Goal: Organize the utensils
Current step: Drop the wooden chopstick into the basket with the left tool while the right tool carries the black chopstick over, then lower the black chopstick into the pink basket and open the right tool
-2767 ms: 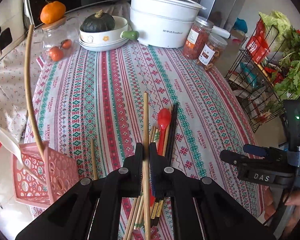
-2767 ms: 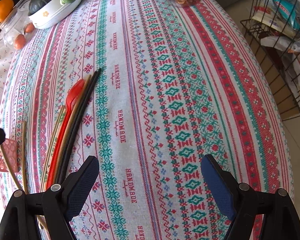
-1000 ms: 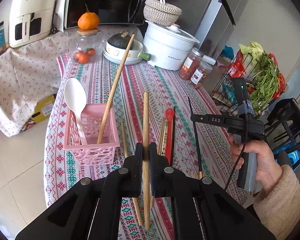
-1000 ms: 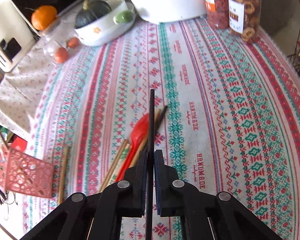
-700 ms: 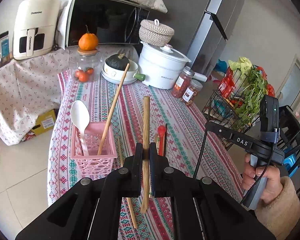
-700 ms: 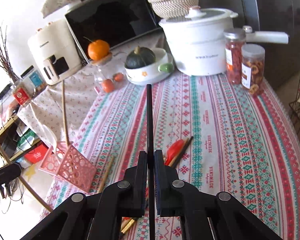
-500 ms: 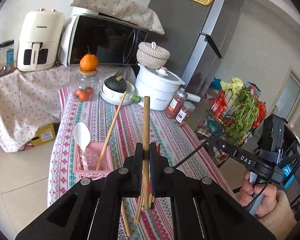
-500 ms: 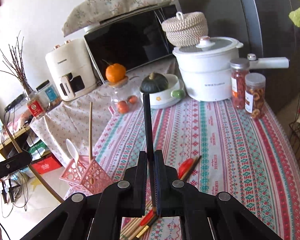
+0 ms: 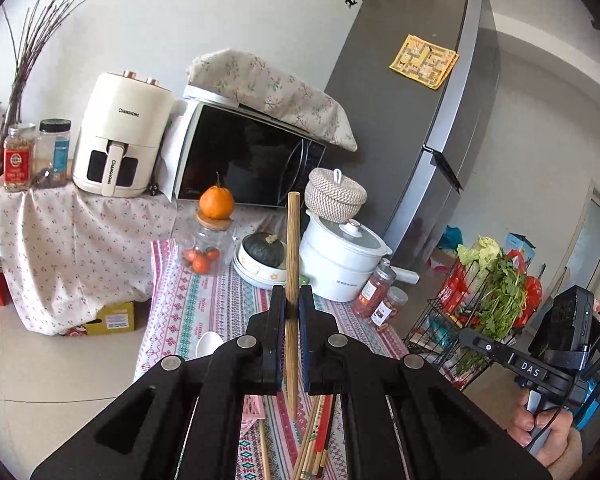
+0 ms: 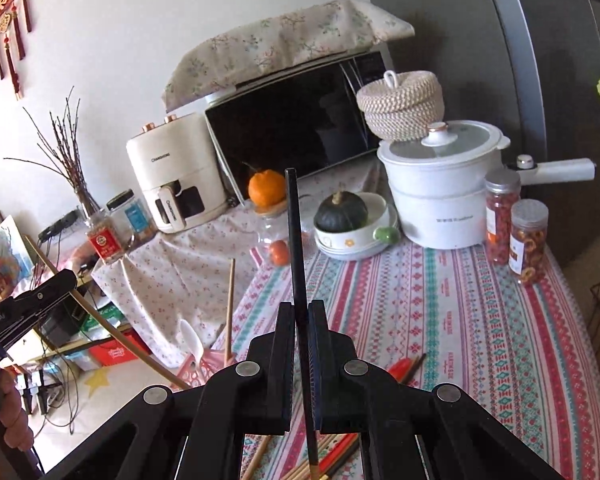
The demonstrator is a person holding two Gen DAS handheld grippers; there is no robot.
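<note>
My left gripper (image 9: 292,294) is shut on a light wooden chopstick (image 9: 293,240) that stands upright, lifted above the striped tablecloth (image 9: 204,304). Black and also upright, a second chopstick (image 10: 294,232) is clamped in my shut right gripper (image 10: 300,310). The pink basket (image 10: 202,368) at the table's left edge holds a white spoon (image 10: 190,336) and a wooden chopstick (image 10: 230,304). A red spoon (image 10: 398,368) and several chopsticks (image 9: 316,444) lie on the cloth below both grippers. In the left wrist view the basket (image 9: 254,408) is mostly hidden behind my fingers.
At the table's far end stand a white pot (image 10: 440,200), a bowl with a dark squash (image 10: 342,216), two jars (image 10: 516,232) and a glass jar topped by an orange (image 9: 216,204). A microwave, an air fryer and a fridge stand behind. A wire rack of greens (image 9: 492,292) is right.
Both grippers have risen and tipped upward, each carrying its chopstick off the table. The views swung from the tablecloth up to the back wall and appliances.
</note>
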